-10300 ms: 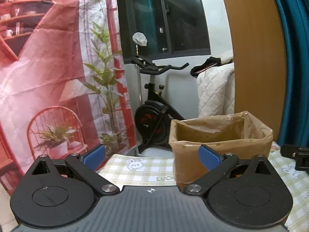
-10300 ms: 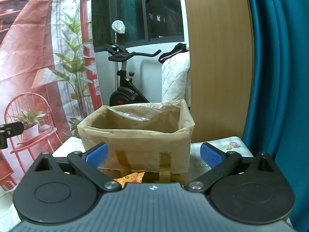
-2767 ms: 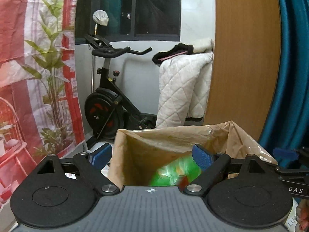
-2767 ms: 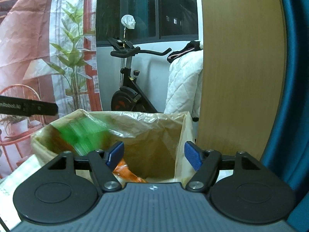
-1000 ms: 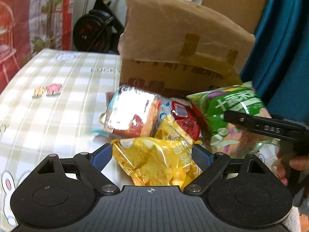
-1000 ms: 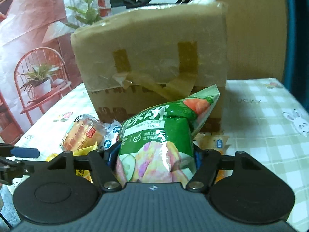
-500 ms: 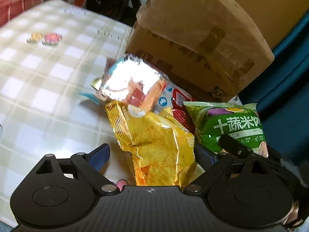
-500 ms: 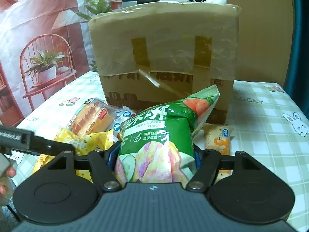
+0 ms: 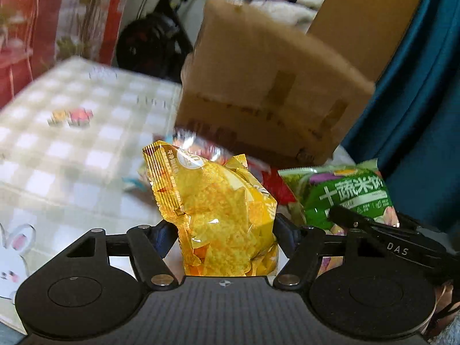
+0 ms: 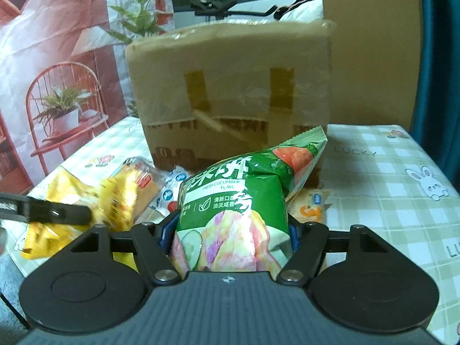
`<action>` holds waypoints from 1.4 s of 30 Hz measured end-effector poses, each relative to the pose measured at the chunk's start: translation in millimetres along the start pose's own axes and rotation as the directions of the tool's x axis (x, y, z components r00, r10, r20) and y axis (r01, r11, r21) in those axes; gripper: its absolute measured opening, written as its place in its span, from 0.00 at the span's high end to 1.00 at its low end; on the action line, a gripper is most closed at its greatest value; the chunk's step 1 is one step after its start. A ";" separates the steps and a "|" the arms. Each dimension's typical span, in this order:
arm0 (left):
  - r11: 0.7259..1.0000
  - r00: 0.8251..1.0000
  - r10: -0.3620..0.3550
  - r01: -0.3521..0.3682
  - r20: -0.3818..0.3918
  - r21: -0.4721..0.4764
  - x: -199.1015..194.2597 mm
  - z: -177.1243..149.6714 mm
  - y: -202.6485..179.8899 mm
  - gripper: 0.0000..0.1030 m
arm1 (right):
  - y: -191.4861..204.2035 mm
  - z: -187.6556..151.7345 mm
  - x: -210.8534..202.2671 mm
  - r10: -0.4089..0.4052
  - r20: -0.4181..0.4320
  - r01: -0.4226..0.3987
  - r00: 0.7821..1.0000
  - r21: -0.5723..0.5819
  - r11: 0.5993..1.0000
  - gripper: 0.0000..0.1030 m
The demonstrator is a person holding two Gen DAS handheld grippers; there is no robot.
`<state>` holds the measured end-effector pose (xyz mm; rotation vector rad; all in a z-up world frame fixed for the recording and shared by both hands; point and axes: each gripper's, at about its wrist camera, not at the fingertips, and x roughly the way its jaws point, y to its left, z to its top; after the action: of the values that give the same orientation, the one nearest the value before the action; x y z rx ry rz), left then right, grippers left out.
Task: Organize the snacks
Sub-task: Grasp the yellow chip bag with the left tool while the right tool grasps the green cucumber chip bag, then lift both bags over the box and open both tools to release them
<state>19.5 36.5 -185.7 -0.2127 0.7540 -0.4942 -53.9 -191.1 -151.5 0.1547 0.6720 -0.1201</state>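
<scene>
Snacks lie in a loose heap on the checked cloth [image 10: 388, 189], just in front of the taped box [image 10: 230, 92]; two are already up between jaws.

Left gripper [image 9: 224, 230]: jaws closing on the yellow bag [image 9: 218, 210], low on its body; pads half hidden behind the film, but the bag stands upright between them and looks pinched; view blurred with motion.

Right gripper [image 10: 230, 230]: clamped at middling width on the green bag [image 10: 238, 201], about its lower half; top seal leans toward the box.

Handling, as judged: both bags air-filled and light; film slick and crinkly, so it may slide under the pads; contents are brittle crisps, so a hard squeeze would crush them or burst a seam; a grip on the puffed middle gives way, while a flat end seal would hold firmer and spare the contents.

Remaining heap: an orange pack [image 10: 143, 181], a white wrapper [image 10: 172, 192], and a small orange sachet [image 10: 310, 207] beside the green bag; small, flat and soft-looking; best taken by an edge. Box opening not seen from here.
</scene>
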 end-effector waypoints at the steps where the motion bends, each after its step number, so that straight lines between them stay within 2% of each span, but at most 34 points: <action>1: 1.000 1.000 0.007 -0.007 0.018 0.003 -5.2 1.7 -0.7 0.30 | -1.5 0.6 -3.3 -0.007 0.009 0.007 1.000 0.003 1.000 0.31; 7: 0.998 0.987 0.060 -0.064 0.149 0.022 -30.5 27.5 -4.4 0.30 | -13.1 14.3 -22.0 -0.040 0.077 0.038 0.996 0.024 0.999 0.31; 11: 0.994 0.965 0.087 -0.102 0.247 0.048 -43.0 48.9 -11.7 0.30 | -19.5 33.8 -35.0 -0.053 0.152 0.049 0.987 0.026 0.998 0.31; 15: 0.989 0.944 0.107 -0.133 0.312 0.066 -47.4 68.8 -20.0 0.30 | -22.8 57.5 -45.0 -0.059 0.225 0.056 0.973 0.020 0.998 0.31; 19: 0.986 0.923 0.111 -0.148 0.367 0.074 -51.8 94.5 -27.2 0.30 | -25.0 91.6 -52.3 -0.045 0.293 0.045 0.955 0.008 0.999 0.31; 24: 0.982 0.896 0.079 -0.145 0.438 0.121 -53.6 135.0 -42.2 0.29 | -24.8 138.0 -52.3 -0.016 0.363 0.036 0.932 -0.049 0.998 0.31; 27: 0.976 0.869 0.073 -0.163 0.490 0.144 -44.9 164.0 -52.3 0.29 | -25.8 168.8 -36.2 -0.021 0.401 0.070 0.916 -0.109 0.992 0.31; 28: 0.977 0.866 0.068 -0.158 0.496 0.142 -39.4 174.8 -55.2 0.29 | -26.5 177.9 -27.3 -0.030 0.406 0.086 0.913 -0.121 0.989 0.31; 32: 0.983 0.872 0.044 -0.125 0.487 0.135 -9.4 214.4 -65.6 0.29 | -31.9 207.0 11.8 -0.053 0.400 0.105 0.915 -0.110 0.988 0.31; 34: 0.980 0.885 0.060 -0.141 0.462 0.143 14.0 231.5 -70.8 0.29 | -35.2 218.4 34.6 -0.071 0.394 0.121 0.916 -0.103 0.987 0.31; 36: 0.977 0.898 0.073 -0.151 0.433 0.150 36.6 243.2 -71.3 0.29 | -38.9 225.5 57.0 -0.085 0.366 0.130 0.927 -0.100 0.986 0.31; 42: 0.946 0.919 0.123 -0.222 0.374 0.235 80.3 249.1 -75.3 0.28 | -49.3 232.1 101.3 -0.108 0.278 0.126 0.954 -0.049 0.991 0.30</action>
<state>217.2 -66.3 -29.2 0.0265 0.3393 -0.3701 158.3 -287.7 -41.0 0.0325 0.4060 -0.2288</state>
